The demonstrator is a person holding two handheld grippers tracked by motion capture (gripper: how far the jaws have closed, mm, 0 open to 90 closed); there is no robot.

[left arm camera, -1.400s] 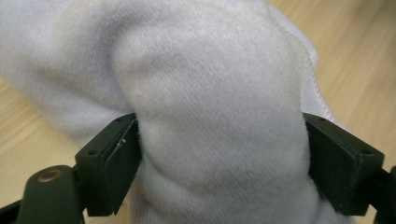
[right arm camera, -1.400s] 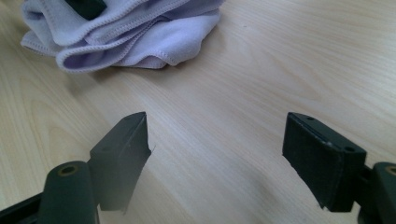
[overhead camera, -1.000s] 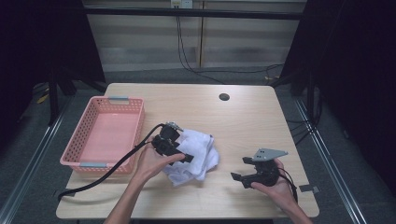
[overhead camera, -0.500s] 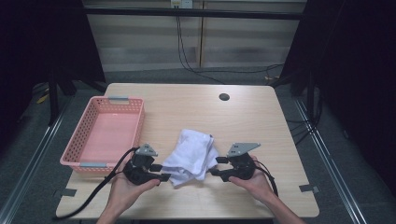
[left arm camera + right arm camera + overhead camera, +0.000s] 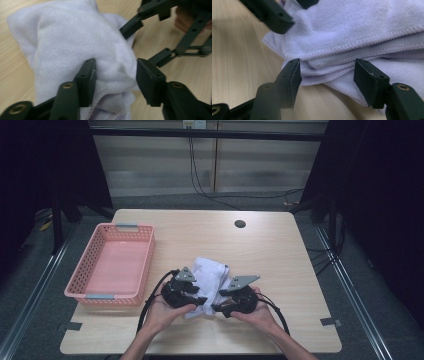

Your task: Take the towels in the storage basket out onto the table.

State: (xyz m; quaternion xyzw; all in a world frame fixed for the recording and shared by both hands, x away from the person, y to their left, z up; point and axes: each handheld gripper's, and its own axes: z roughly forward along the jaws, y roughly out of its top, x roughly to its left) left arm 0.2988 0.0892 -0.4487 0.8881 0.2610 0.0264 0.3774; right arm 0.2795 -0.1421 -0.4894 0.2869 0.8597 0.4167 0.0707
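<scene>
Resting crumpled right of the pink basket (image 5: 112, 265): a white towel (image 5: 212, 272). Left gripper (image 5: 115, 75) and right gripper (image 5: 325, 75) both gaping wide, straddling the towel's near folds without pinching.

We brought the left black two-jaw gripper (image 5: 199, 301) down from the top of the crumpled white terry towel (image 5: 212, 275) to its near edge, swung the right black two-jaw gripper (image 5: 220, 308) in beside it, and spread both jaws around the hem.

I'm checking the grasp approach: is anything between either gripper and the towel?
Nothing visible. The left gripper and right gripper both have open jaws right at the white towel, folds already between them.
</scene>
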